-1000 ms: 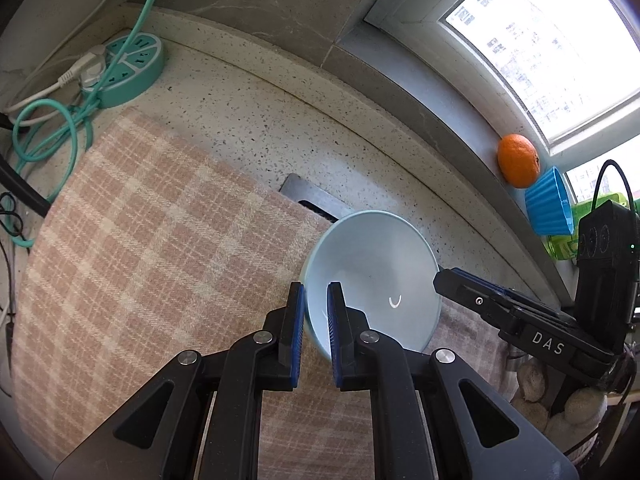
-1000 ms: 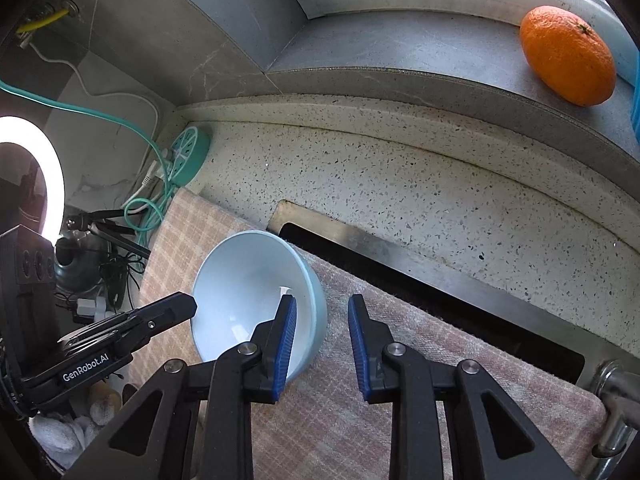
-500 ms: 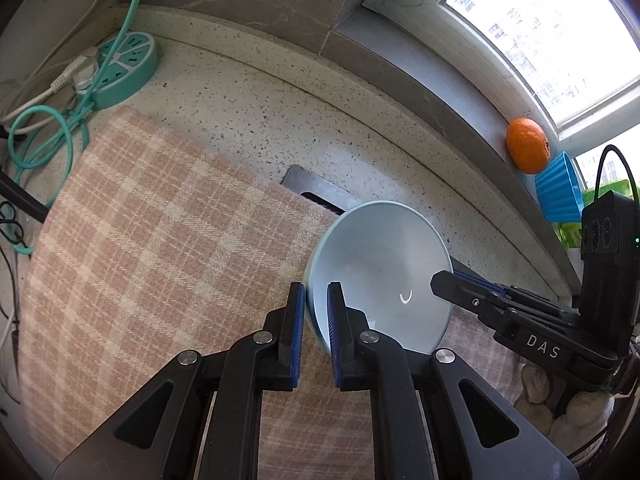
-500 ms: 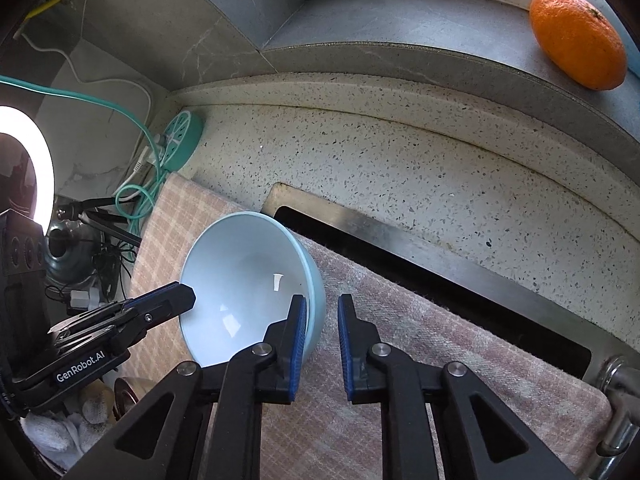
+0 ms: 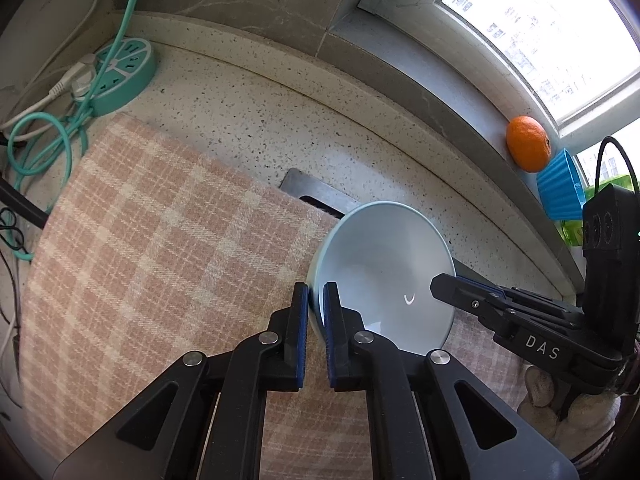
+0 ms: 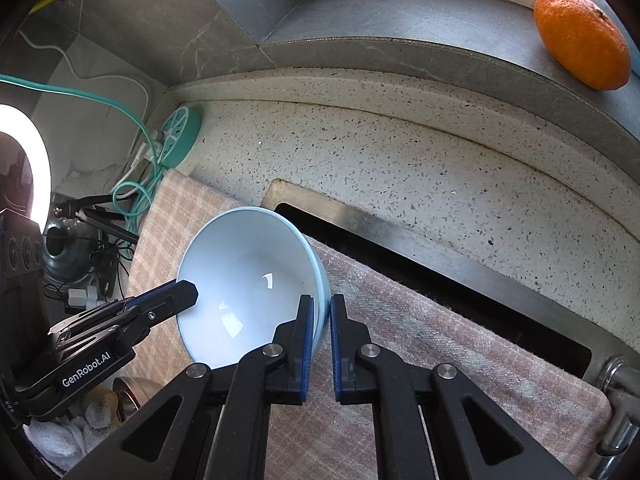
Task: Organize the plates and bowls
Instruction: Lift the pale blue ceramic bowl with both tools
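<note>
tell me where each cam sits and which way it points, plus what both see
Left wrist: on the left gripper, looking steeply down its fingers at the light blue bowl on the plaid cloth; right gripper and a gloved hand show.
Right wrist: on the right gripper, facing down at the bowl's opposite rim; left gripper shows.
Shared: bowl, cloth, orange, teal power strip.

From my left camera I read "DAS" in white letters on the black body of the right gripper. From my right camera, a white label on the left gripper reads "GenRobot.AI", I think.
</note>
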The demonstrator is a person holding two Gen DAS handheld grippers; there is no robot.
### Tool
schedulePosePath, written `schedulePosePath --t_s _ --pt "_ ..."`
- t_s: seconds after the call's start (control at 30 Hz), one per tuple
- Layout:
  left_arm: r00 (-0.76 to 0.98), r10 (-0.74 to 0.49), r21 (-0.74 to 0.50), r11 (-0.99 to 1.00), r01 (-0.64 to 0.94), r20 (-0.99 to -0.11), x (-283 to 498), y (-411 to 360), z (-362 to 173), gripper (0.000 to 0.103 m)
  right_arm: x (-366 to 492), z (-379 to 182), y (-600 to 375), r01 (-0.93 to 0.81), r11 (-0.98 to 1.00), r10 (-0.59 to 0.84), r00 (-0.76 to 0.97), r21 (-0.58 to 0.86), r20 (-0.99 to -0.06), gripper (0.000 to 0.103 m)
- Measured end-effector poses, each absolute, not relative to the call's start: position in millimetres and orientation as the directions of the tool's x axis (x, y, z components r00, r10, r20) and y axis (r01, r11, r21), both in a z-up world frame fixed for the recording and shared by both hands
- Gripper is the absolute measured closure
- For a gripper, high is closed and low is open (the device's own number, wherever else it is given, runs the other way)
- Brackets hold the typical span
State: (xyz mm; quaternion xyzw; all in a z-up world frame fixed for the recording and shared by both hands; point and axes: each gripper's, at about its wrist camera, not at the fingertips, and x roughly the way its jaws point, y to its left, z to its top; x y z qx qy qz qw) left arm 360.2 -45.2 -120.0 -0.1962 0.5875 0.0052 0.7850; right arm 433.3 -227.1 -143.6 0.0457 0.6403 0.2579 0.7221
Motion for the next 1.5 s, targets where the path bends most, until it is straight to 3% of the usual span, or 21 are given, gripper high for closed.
schedulePosePath --t_s 0.7,1.5 --pt "0.351 -0.261 -0.342 0.920 -0.190 -0.899 338 -40 -82 0.097 416 -102 -233 -0.313 0.867 0.433 0.091 0.387 -0.897 0.096" --pt "0.397 -0.315 -0.394 0.909 -0.135 -0.862 272 -7 -43 0.097 341 -59 -205 -0.328 0.863 0.443 0.121 0.385 -0.889 0.095"
